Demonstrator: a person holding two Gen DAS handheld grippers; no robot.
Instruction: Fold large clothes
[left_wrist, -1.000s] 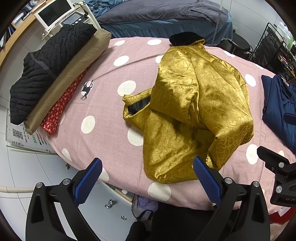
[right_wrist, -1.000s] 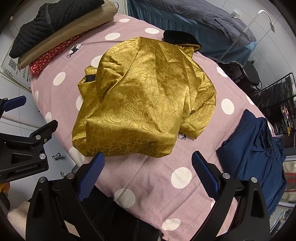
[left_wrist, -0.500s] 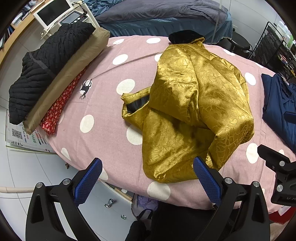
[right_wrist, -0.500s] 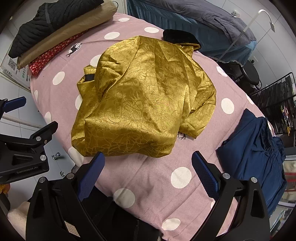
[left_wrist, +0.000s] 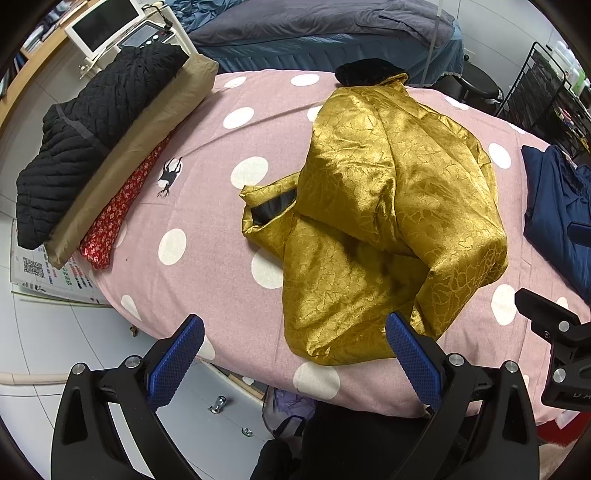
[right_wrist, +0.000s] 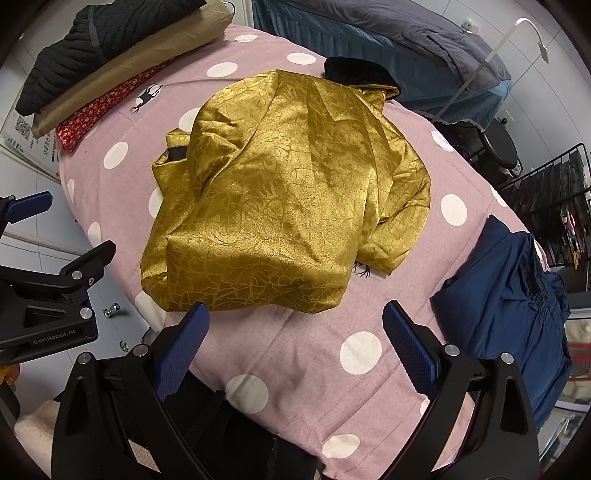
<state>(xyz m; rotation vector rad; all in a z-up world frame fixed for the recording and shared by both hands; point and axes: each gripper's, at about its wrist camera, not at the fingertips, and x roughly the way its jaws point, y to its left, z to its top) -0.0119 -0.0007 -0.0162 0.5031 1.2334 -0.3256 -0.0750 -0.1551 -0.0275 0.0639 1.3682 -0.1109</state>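
Lying on spotted cover (left_wrist: 207, 206): one gold garment (left_wrist: 388, 221); two claws, both agape.

Even, bright indoor light falls from above, with soft shadows. The shiny gold jacket (left_wrist: 388, 206) carries broad sheen and glare patches on its folds. Both fisheye views bend strongly near the edges, corners black. Focus is sharp, no blur.

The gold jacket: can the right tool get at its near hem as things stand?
Probably yes. The right tool is open, holds nothing, and the hem of the gold jacket lies just ahead on the pink cover, nothing between.
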